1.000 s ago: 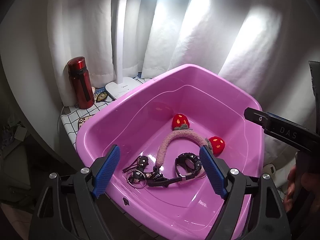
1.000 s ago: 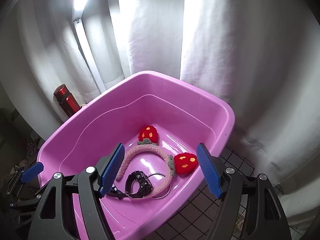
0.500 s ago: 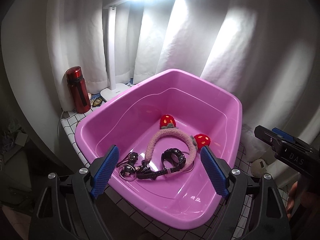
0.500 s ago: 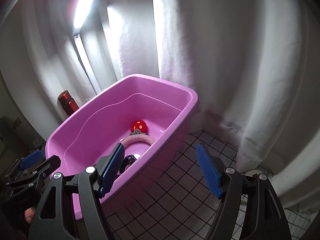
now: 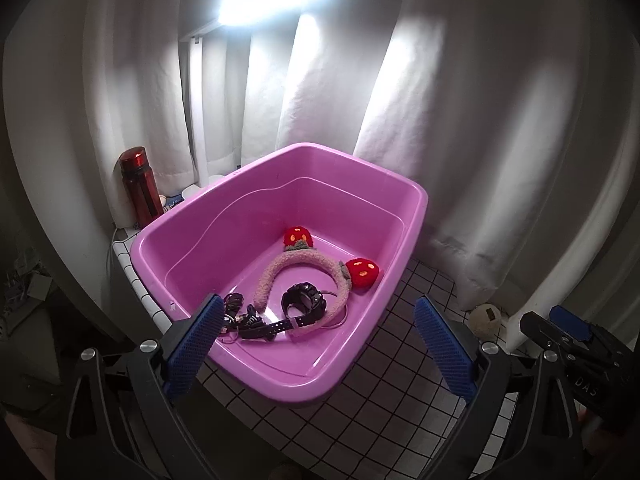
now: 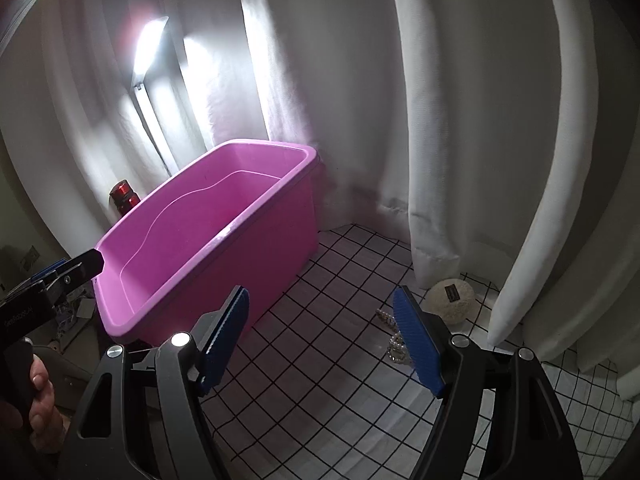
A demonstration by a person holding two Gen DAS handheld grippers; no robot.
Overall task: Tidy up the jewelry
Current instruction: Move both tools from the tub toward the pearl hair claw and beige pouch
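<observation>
A pink plastic tub (image 5: 416, 216) stands on the grid-patterned table. In it lie a fuzzy pink headband (image 5: 298, 266) with two red strawberry ears, a black watch (image 5: 304, 300) and a tangle of dark small pieces (image 5: 236, 316). My left gripper (image 5: 316, 340) is open and empty, above the tub's near edge. My right gripper (image 6: 320, 332) is open and empty, over the table right of the tub (image 6: 208, 224). A sparkly chain (image 6: 394, 340) lies on the table just behind its right finger (image 6: 416, 344).
A red bottle (image 5: 140, 188) and a white desk lamp (image 5: 200, 128) stand behind the tub on the left. A round cream ball (image 6: 450, 300) sits by the white curtain (image 6: 460, 120) that closes off the back. The table's left edge drops off beside the tub.
Both grippers have pulled back from over the tub. The right one has swung to the right over the table, bringing the chain and ball into view. Both stay open.
</observation>
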